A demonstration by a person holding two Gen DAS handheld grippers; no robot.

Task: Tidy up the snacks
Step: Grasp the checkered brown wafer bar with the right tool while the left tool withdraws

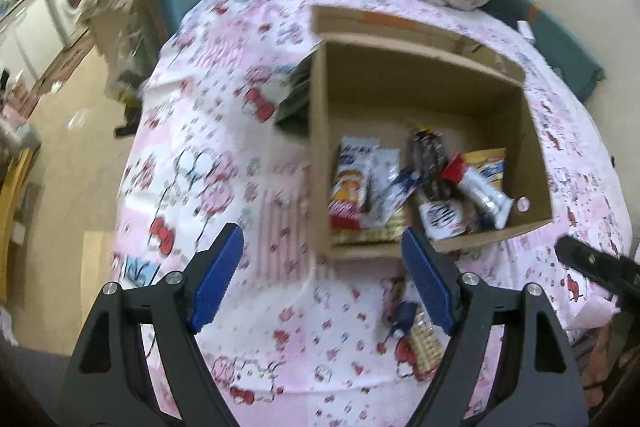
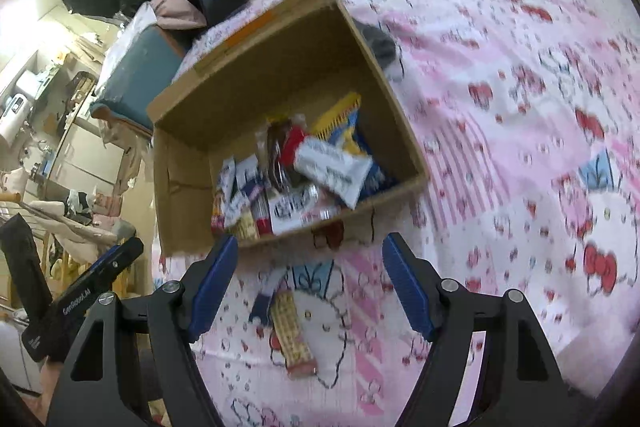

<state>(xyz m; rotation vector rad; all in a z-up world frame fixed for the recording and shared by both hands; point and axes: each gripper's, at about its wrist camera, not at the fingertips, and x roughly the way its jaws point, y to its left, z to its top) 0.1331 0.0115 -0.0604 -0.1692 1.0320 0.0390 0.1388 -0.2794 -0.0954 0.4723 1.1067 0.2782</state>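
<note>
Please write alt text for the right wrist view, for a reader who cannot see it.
An open cardboard box holding a heap of snack packets sits on a pink cartoon-print bedsheet. One wafer snack packet lies on the sheet in front of the box, between the open, empty blue fingers of the right gripper.

Open cardboard box (image 2: 192,183) on bed — wrapped snacks (image 2: 296,175) heaped at its near wall; one waffle-pattern packet (image 2: 292,331) lies flat outside, just before it.

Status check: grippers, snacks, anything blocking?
Left gripper and right gripper open, empty. One wafer pack on bedspread, outside cardboard box; other snacks boxed. Path clear.
</note>
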